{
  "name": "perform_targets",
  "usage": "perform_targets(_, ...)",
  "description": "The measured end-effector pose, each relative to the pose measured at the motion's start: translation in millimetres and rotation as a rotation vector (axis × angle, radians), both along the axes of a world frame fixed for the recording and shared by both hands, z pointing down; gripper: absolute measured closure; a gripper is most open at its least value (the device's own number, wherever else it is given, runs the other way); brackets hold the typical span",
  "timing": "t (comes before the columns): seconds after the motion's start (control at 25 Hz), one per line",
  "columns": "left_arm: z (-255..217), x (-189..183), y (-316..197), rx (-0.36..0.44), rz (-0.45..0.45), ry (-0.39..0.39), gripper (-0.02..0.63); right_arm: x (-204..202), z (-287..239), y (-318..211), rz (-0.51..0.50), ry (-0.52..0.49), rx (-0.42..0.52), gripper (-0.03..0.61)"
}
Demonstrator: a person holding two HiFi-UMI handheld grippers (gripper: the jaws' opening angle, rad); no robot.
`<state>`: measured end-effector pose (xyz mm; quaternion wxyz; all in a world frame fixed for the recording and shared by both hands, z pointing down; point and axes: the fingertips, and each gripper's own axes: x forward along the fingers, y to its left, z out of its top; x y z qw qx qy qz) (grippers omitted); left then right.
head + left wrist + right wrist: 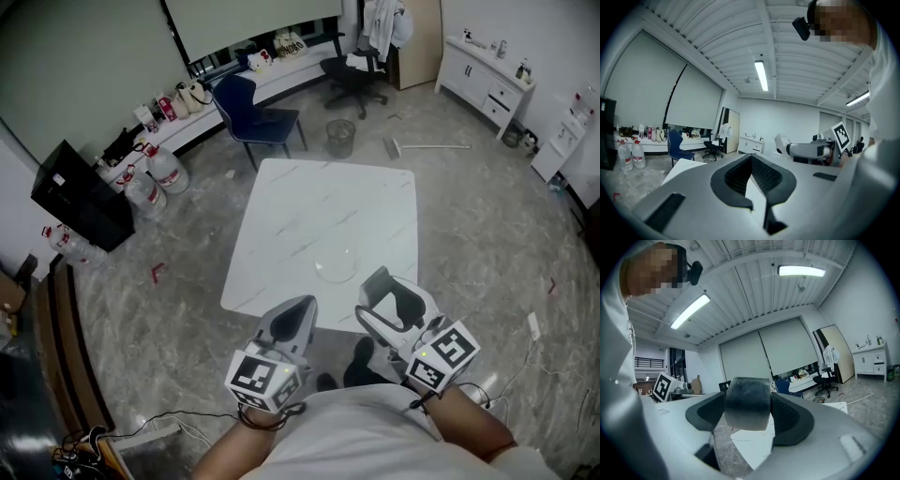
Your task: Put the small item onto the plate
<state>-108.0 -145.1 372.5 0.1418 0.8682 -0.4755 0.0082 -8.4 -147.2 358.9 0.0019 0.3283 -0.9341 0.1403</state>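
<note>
A clear glass plate [325, 272] lies on the white marble table [319, 211] near its front edge. My right gripper [395, 298] is held close to my body, just short of that edge and right of the plate. It is shut on a small grey, rounded block [746, 402], which fills the gap between the dark pads [790, 420] in the right gripper view. My left gripper [298, 311] hovers beside it on the left, also short of the table. The left gripper [751, 161] has its jaws together at the tips and holds nothing. Both gripper views tilt up toward the ceiling.
A blue chair [258, 117] stands behind the table, with a wire waste bin [340, 137] and a black office chair [353, 75] further back. Water bottles [159, 178] and a black cabinet [80, 195] stand at the left. White cabinets [487, 80] line the right wall.
</note>
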Motion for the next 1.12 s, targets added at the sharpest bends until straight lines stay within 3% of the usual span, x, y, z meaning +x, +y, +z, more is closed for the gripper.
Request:
perform_targets(0.72, 20.7, 33.7, -108.3, -0.028, -0.154, -0.010, 0.607, 28.2, 25.4, -112.8, -0.191, -0.003, -0.047, 0.276)
perform_targets(1.12, 31.8, 32.7, -136.9, -0.046, -0.155, -0.038, 0.607, 25.4, 46.9, -142.2, -0.211, 0.013, -0.079, 0.276)
